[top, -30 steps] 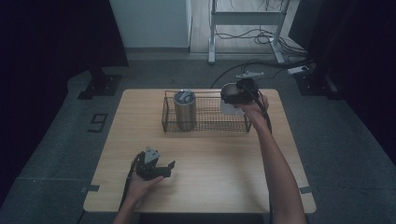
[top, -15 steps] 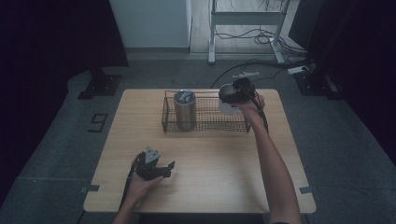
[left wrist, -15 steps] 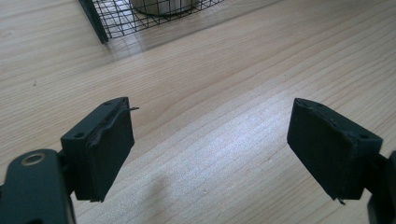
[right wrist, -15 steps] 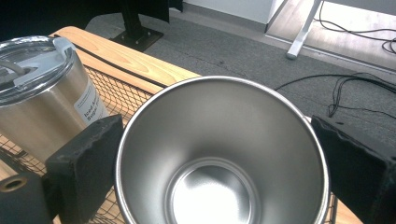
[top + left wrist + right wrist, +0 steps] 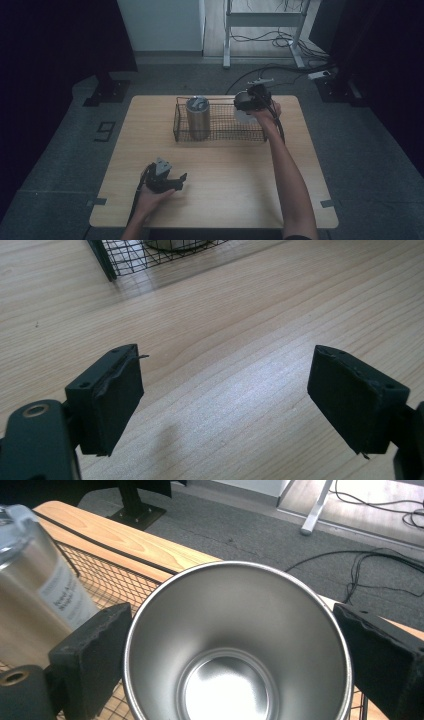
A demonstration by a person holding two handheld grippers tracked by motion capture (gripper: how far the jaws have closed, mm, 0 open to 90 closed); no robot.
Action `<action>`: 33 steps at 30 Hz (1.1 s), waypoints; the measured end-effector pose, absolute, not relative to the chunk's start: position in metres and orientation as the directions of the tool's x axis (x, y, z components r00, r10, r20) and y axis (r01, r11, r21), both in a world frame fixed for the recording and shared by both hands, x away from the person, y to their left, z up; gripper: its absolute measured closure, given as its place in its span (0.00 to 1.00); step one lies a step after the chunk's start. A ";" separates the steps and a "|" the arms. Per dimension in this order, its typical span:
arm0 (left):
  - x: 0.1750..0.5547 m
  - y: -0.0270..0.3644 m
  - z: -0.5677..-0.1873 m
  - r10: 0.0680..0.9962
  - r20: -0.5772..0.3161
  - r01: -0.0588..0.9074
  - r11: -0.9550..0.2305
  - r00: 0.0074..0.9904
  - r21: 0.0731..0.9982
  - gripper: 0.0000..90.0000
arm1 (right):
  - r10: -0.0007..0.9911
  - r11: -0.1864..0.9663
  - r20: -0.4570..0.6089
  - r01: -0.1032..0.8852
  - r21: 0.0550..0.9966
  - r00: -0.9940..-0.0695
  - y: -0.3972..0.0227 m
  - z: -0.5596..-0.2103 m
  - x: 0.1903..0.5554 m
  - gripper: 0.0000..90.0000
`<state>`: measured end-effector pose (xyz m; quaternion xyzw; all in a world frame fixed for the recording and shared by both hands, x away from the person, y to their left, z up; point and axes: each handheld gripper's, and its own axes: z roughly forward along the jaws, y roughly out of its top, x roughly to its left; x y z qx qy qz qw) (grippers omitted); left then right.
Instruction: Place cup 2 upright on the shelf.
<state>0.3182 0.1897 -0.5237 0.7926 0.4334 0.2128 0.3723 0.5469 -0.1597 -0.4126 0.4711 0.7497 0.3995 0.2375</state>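
Note:
My right gripper (image 5: 250, 100) is shut on an open stainless steel cup (image 5: 243, 114) and holds it over the right end of a black wire basket (image 5: 220, 131). In the right gripper view the two pads press the cup (image 5: 235, 645) on either side of its rim, and I look straight down into its bare inside. A lidded steel tumbler (image 5: 198, 117) stands upright in the basket's left end; it rises beside the left jaw as a tumbler (image 5: 35, 595) with a printed label. My left gripper (image 5: 172, 181) rests near the table's front edge, open, with bare wood between its pads (image 5: 115, 395).
The wooden table (image 5: 220, 200) has free surface between the basket and the front edge. The basket's corner (image 5: 125, 255) lies some way ahead of the left jaws. Beyond the table's far edge are grey floor, cables (image 5: 260, 70) and a stand's legs (image 5: 227, 55).
The right hand has shifted a little left and down with the cup, closer over the basket's right end. The left hand has stayed put.

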 end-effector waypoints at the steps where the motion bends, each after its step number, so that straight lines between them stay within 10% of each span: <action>1: 0.318 0.190 -0.524 0.846 0.015 0.530 -0.348 0.533 0.774 0.16 | 0.899 0.233 0.023 0.521 0.821 -0.438 -0.161 -0.414 0.548 0.07; 33: 0.318 0.186 -0.526 0.839 0.020 0.528 -0.361 0.544 0.768 0.16 | 0.898 0.267 0.004 0.552 0.790 -0.441 -0.151 -0.445 0.560 0.07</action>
